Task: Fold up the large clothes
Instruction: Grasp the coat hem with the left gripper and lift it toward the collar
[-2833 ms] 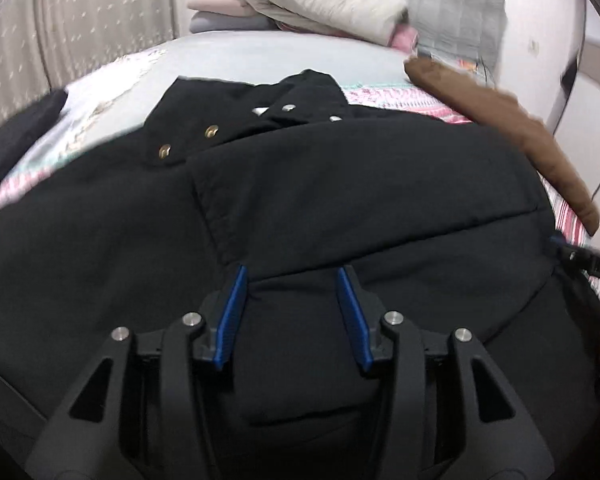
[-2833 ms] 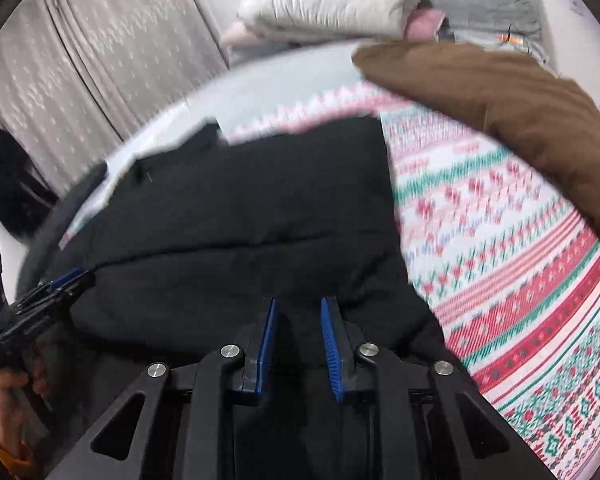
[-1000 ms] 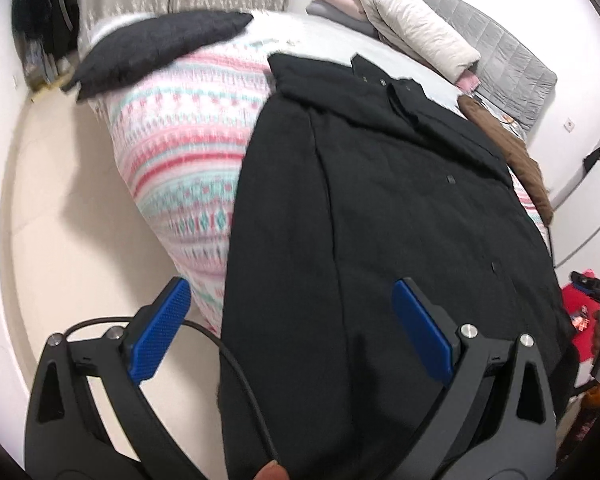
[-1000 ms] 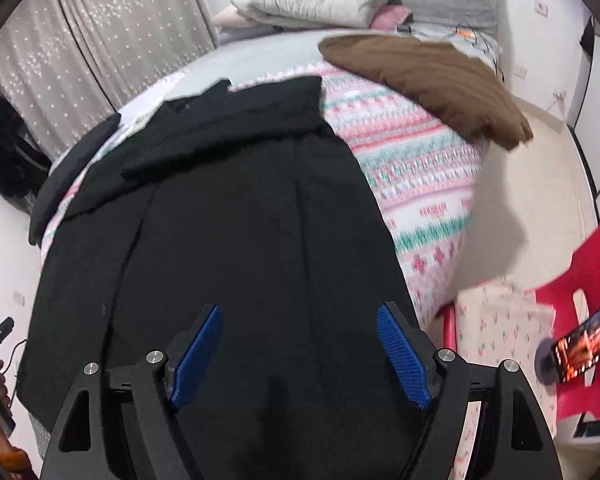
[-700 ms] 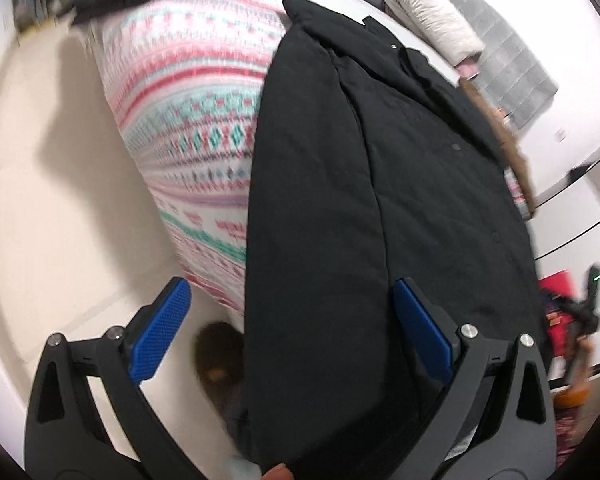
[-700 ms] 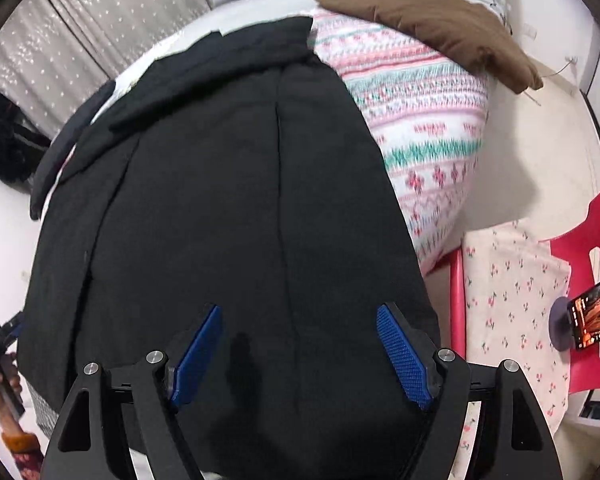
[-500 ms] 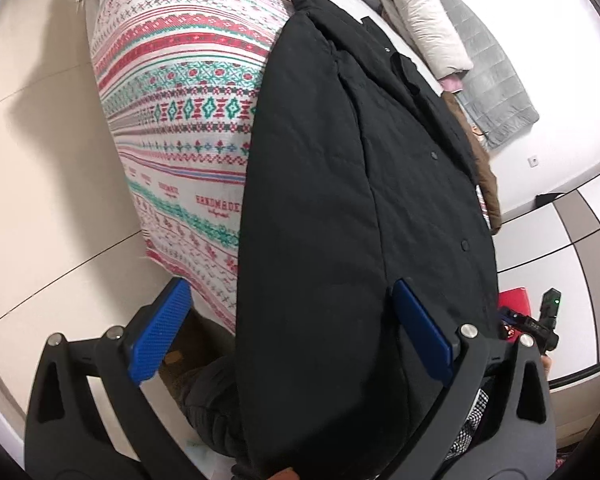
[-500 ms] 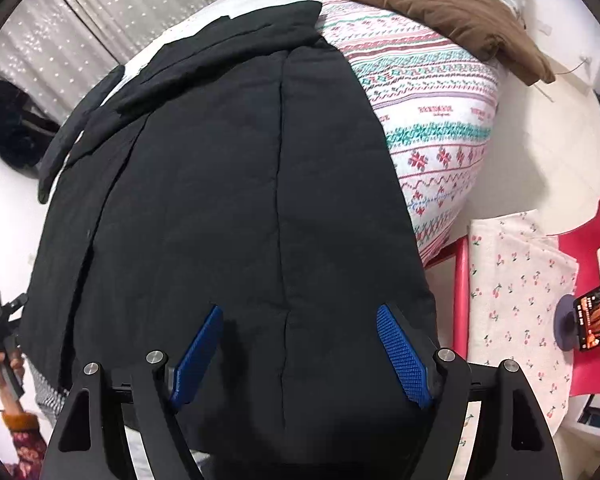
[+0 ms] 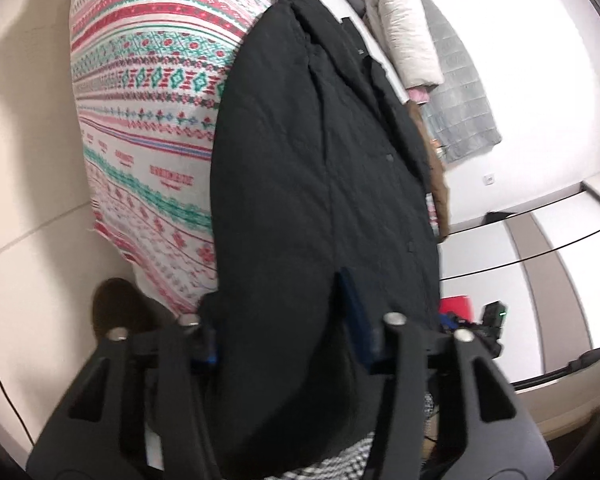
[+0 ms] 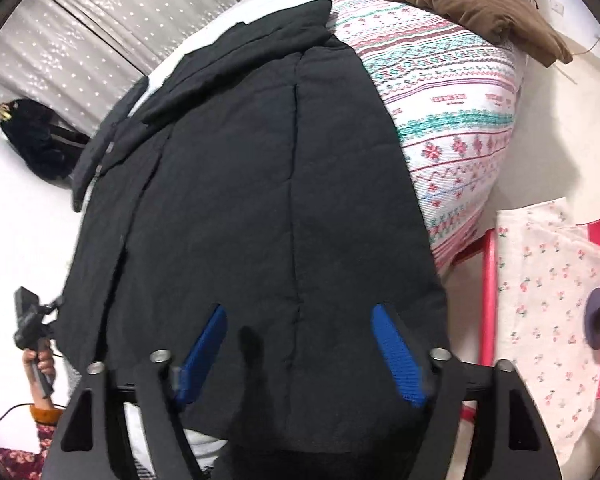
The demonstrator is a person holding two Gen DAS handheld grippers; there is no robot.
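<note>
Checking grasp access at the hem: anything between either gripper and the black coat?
Nothing visible. The black quilted coat lies on top of the patterned bedspread. The left gripper has just been closing with the hem fabric bunched between its jaws; the right gripper, also closing, straddles the bare hem.

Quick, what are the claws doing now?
Left claw: just been closing, now gripping the black coat.
Right claw: just been closing, open, coat between, not pinched.
</note>
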